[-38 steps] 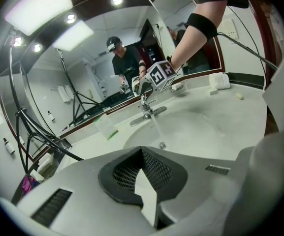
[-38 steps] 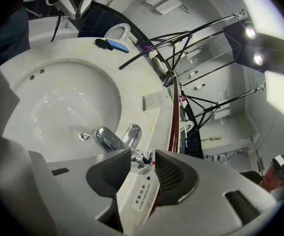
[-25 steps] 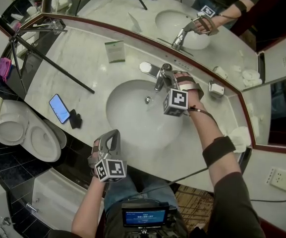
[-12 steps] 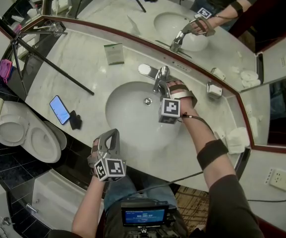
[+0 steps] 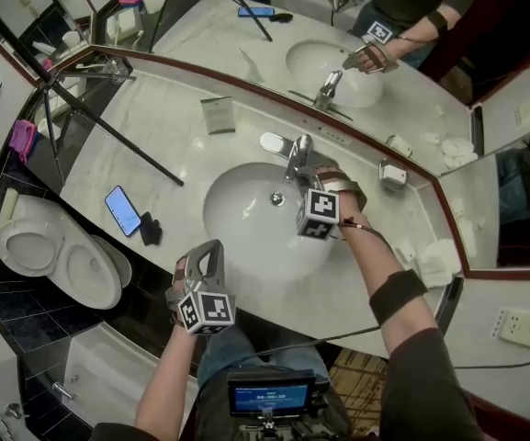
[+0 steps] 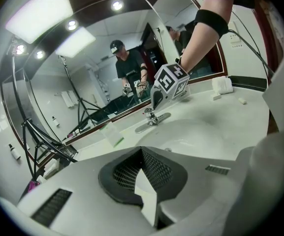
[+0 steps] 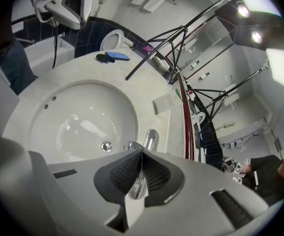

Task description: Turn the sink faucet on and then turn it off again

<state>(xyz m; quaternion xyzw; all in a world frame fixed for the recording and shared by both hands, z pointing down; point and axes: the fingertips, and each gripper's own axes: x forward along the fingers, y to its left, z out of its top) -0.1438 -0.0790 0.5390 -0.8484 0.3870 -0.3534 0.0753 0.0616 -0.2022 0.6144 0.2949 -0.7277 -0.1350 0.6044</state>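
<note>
The chrome faucet (image 5: 294, 157) stands behind the white sink bowl (image 5: 237, 219), and its flat lever (image 5: 274, 142) points left. My right gripper (image 5: 302, 175) hangs right over the spout, pointing steeply down. In the right gripper view its jaws (image 7: 142, 152) have just been closing. The tips now meet with nothing between them, and the chrome faucet (image 7: 150, 139) shows just beyond and through the gap below. I see no stream of water. My left gripper (image 5: 211, 246) is shut and empty at the counter's front edge, facing the sink and the faucet (image 6: 152, 116).
A phone (image 5: 122, 210) and a small black object (image 5: 150, 231) lie on the counter to the left. A card (image 5: 219, 115) and a tripod leg (image 5: 118, 136) are further back. A soap dish (image 5: 393, 173) and folded towels (image 5: 439, 257) sit right. A toilet (image 5: 53, 251) stands lower left.
My right gripper has drawn back a little from the faucet toward the bowl, and its hand has turned slightly. The left gripper stays at the counter's front edge.
</note>
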